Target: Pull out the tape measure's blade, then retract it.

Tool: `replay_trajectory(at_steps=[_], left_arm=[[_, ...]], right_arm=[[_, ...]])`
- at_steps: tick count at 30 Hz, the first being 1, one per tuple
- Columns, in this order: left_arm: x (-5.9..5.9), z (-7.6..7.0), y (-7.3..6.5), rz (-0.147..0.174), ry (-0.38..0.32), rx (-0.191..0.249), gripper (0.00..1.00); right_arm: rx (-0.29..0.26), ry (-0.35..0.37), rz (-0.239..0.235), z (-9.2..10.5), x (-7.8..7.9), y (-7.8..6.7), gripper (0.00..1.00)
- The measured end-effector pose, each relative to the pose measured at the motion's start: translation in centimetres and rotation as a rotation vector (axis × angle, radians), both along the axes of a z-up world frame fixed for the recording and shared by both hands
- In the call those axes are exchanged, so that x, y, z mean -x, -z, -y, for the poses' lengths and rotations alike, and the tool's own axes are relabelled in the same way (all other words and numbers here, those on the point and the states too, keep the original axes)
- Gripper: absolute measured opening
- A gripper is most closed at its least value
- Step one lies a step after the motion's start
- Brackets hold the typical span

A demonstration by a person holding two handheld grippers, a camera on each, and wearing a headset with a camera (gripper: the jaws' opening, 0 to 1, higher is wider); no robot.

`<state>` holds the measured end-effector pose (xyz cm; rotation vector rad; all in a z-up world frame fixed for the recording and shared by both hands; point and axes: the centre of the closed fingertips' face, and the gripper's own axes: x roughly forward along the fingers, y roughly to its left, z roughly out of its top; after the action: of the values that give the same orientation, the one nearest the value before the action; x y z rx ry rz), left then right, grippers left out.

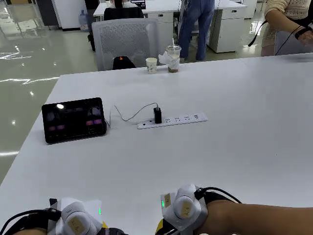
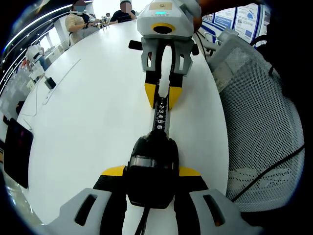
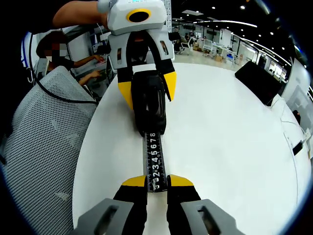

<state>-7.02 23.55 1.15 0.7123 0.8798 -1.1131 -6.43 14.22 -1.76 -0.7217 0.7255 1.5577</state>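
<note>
The white desk (image 1: 234, 147) runs ahead of the left hand-held gripper (image 2: 151, 171) to a far edge. Beyond that edge stand a grey mesh chair (image 1: 124, 39) and further white desks (image 1: 166, 6). The glossy pale floor (image 1: 29, 63), far left of that gripper, reflects overhead light. Ceiling lamps (image 3: 243, 7) are lit.

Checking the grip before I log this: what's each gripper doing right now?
Left gripper: closed on the tape measure's case.
Right gripper: closed on the end of the blade.
</note>
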Motion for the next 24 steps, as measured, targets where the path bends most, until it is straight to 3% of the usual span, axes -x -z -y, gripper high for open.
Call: replay_trajectory(at_steps=[24], left_arm=[[0.0,0.0,0.1,-0.002,0.008,0.002,0.31]], right_arm=[[0.012,0.003,0.010,1.1,-0.1,-0.1,0.11]])
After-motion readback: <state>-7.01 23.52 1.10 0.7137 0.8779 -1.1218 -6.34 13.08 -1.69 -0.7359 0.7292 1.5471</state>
